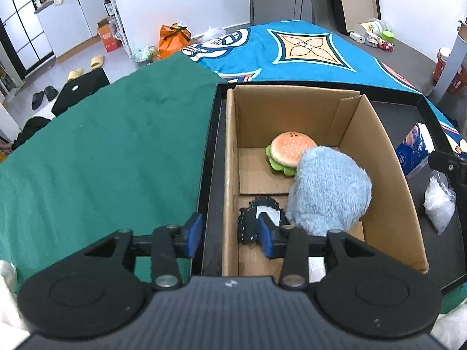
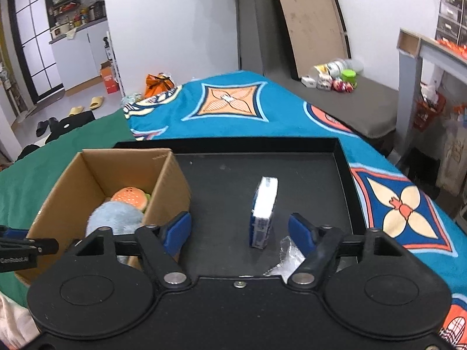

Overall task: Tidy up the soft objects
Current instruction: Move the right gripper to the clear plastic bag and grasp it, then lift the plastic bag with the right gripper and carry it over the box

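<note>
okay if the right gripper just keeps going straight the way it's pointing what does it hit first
Most likely the blue and white tissue pack standing on edge on the black tray. It sits just ahead, between the open fingers of the right gripper. Depth is hard to judge here.

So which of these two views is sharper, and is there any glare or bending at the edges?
Left wrist view: sharp, burger plush crisp, a warm glow on the cardboard box wall behind it. Right wrist view: softer, shelves at right smeared. Both bow at the edges, corners dark.
</note>
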